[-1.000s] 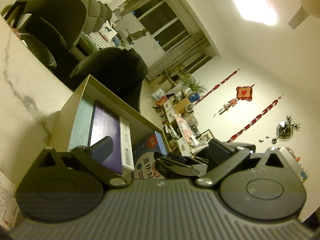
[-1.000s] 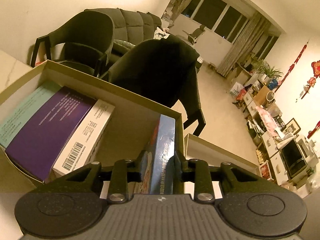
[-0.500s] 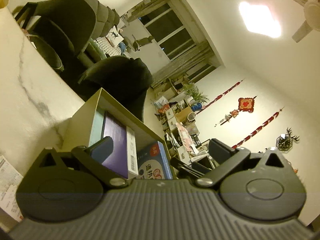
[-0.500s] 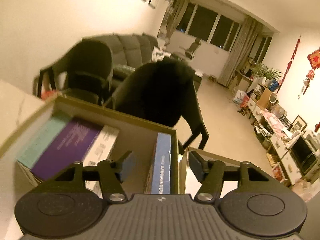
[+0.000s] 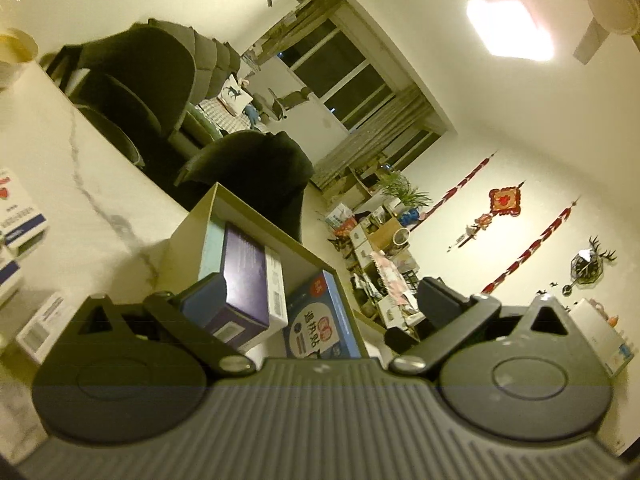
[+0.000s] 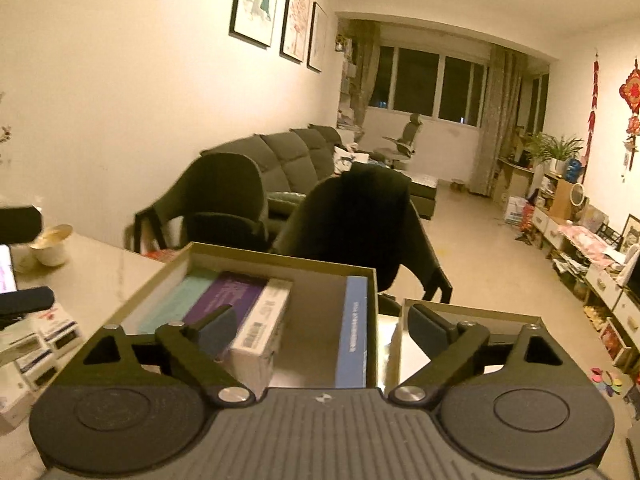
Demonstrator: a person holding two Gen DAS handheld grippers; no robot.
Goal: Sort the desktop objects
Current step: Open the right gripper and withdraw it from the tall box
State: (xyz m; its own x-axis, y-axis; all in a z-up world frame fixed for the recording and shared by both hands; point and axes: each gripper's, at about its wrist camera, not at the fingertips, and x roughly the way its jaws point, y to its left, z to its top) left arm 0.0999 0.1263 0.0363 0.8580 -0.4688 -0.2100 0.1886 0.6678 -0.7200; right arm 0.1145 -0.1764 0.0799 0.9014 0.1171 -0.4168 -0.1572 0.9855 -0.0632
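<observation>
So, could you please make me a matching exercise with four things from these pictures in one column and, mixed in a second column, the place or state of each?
Things:
1. blue flat box
2. purple rectangular box
3. white paper cup
4. right gripper

Places or states:
A. lying between a teal box and a white box
B. open, nothing between its jaws
C. standing on edge against the right wall of the open cardboard carton
D. on the marble table, left of the carton

Pairs: 1-C, 2-A, 3-D, 4-B

Dark chairs (image 6: pixel 224 196) front a sofa (image 6: pixel 296 152) (three framed pictures (image 6: pixel 280 16) above).
</observation>
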